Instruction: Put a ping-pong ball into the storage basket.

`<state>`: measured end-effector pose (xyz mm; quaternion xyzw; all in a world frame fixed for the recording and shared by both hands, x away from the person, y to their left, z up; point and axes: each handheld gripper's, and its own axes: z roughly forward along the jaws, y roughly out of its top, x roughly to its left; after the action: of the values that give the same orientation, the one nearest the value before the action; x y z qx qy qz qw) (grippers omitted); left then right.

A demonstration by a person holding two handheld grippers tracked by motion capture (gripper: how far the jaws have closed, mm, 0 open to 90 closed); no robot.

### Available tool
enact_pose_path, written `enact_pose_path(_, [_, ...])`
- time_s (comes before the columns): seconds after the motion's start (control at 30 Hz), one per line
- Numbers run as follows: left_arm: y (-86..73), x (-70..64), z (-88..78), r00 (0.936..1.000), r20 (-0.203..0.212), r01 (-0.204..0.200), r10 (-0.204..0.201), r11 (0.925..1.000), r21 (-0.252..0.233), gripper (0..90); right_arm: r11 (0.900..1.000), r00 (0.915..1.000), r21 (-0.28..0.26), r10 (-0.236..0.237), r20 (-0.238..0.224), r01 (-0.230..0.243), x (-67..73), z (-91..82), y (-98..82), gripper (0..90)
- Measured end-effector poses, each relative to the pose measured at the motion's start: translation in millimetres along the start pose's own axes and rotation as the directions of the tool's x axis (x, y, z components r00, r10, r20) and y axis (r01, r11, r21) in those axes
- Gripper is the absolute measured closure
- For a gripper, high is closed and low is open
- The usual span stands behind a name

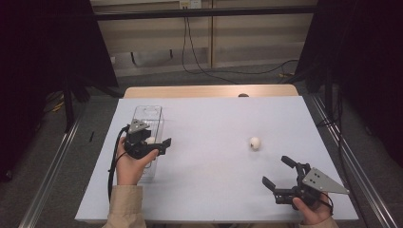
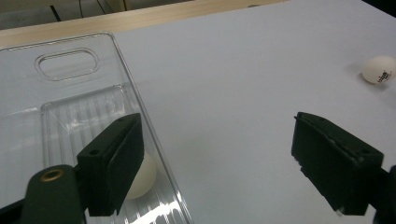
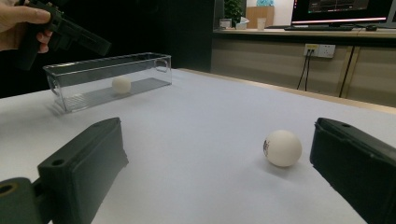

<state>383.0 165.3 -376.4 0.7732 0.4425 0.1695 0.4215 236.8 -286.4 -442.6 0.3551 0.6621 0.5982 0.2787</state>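
Left gripper view: left gripper (image 2: 215, 163) wide open, empty, above box (image 2: 70, 74).

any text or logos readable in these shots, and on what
Nothing can be read for certain.
Ball on the table: a small dark print on its side, too blurred to read; the same mark in the right gripper view is also unreadable.
Ball in the clear box: no print visible.
Monitor at the back of the room: lit lines on the screen, too small to read.
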Motion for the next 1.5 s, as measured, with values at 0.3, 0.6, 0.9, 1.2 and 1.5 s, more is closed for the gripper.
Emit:
enact_pose_path(0.3, [2.4, -10.4, 4.5, 0.9996, 0.026, -0.009, 0.009, 1.0, -0.002, 15.2, 1.0, 1.0, 0.0, -0.001, -0.003, 0.001, 0.1, 0.1, 0.0, 2.4])
enact_pose_path(0.6, [3.4, -19.6, 10.7, 0.9981, 0.052, -0.035, 0.034, 0.9992, 0.02, 14.1, 1.0, 1.0, -0.001, -0.001, 0.0, 0.001, -0.3, -0.3, -0.1, 2.4])
enact_pose_path(0.9, [3.4, -28.5, 17.0, 0.9957, 0.08, -0.049, 0.047, 0.9984, 0.029, 13.8, 1.0, 1.0, 0.002, -0.002, -0.003, 0.002, 0.3, 0.6, -0.1, 2.4])
enact_pose_path(1.2, [3.0, -34.2, 22.8, 0.9944, 0.092, -0.056, 0.052, 0.9978, 0.037, 12.6, 1.0, 1.0, 0.009, -0.007, -0.001, 0.007, -0.4, 0.8, -0.3, 2.5])
enact_pose_path(1.5, [3.7, -37.4, 24.8, 0.9936, 0.099, -0.057, 0.055, 0.998, 0.026, 12.2, 1.0, 1.0, 0.009, -0.002, 0.004, 0.002, -1.0, 1.0, -0.6, 2.5])
